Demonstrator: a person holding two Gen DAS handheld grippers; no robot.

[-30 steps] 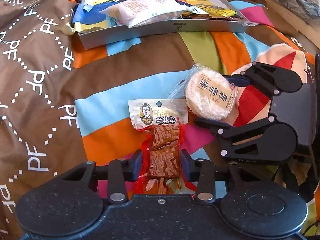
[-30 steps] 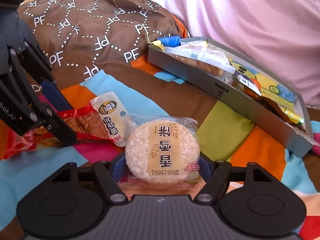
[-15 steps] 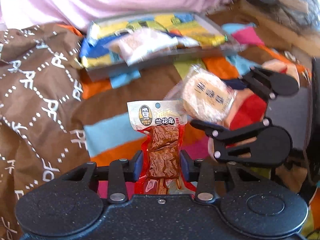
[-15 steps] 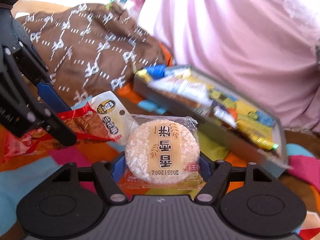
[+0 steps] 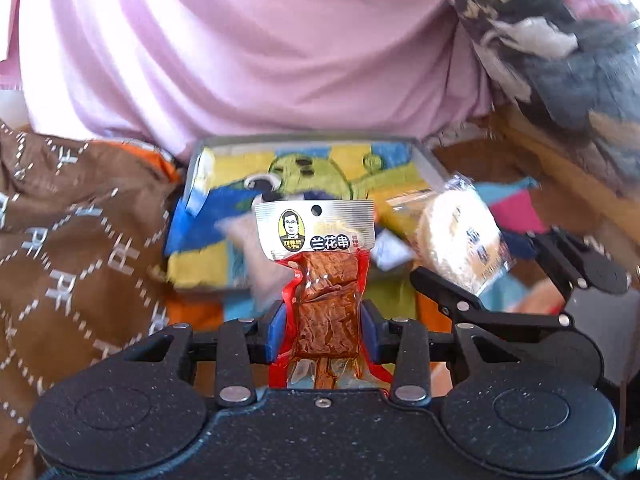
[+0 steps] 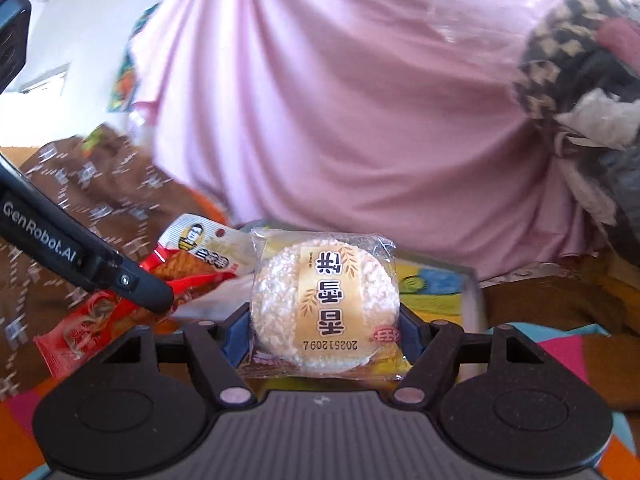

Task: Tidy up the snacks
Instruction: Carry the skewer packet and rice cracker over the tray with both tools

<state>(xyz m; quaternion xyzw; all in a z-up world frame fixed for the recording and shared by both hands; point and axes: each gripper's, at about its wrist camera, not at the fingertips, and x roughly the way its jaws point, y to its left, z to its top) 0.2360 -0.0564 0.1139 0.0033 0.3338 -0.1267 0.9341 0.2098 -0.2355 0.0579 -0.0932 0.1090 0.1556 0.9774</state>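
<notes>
Snacks hang before the grey rectangular tray (image 5: pixel 430 162), apparently for dropping in: the left gripper (image 5: pixel 324 330) pinches a red-edged clear packet of brown tofu (image 5: pixel 326 312), the right gripper (image 6: pixel 322 330) a clear-wrapped round white rice cake (image 6: pixel 324 308).

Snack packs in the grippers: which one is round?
The rice cracker pack in the right gripper: a white disc in clear wrap. The left gripper holds a long red tofu-skewer pack.

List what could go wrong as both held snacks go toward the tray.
The left gripper pinches only the lower half of the red dried-tofu packet, so its silver top may flop or snag. The right gripper carries the round rice cracker pack close alongside; they could collide over the grey tray.
</notes>
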